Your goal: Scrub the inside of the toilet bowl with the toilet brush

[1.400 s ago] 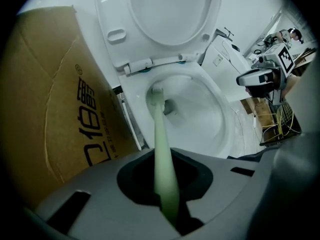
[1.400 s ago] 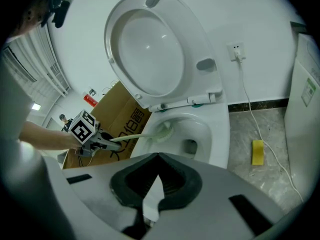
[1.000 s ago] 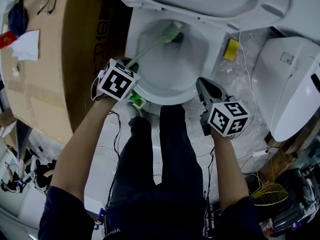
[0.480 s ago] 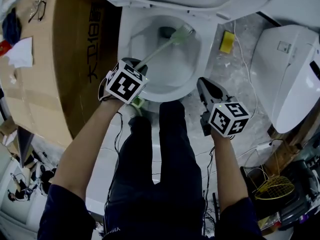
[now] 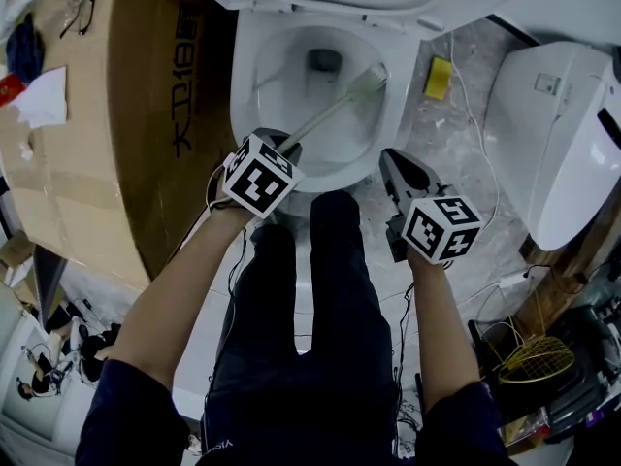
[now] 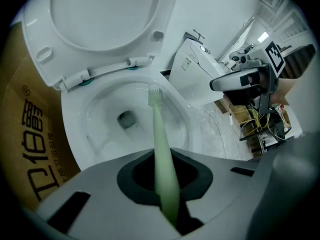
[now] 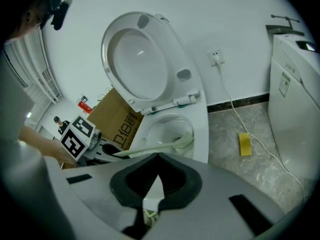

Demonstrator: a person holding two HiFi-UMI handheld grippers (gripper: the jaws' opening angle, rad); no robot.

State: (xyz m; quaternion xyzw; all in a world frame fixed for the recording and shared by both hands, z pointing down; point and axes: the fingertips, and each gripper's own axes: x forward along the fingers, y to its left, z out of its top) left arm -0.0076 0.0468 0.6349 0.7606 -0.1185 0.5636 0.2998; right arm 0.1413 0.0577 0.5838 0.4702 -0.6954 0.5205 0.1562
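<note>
Scrubbing was judged under way: the left gripper (image 5: 276,144) was clamped on the handle of the one toilet brush (image 5: 333,112), its head laid against the right inner wall of the single toilet bowl (image 5: 243,71). The right gripper (image 5: 396,166), the second of two, was held closed and empty near the front rim. A sweep round the wall was called for next.

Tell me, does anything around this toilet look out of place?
A yellow sponge lies loose on the floor right of the toilet, beside a trailing white cable. A big cardboard box crowds its other side.
</note>
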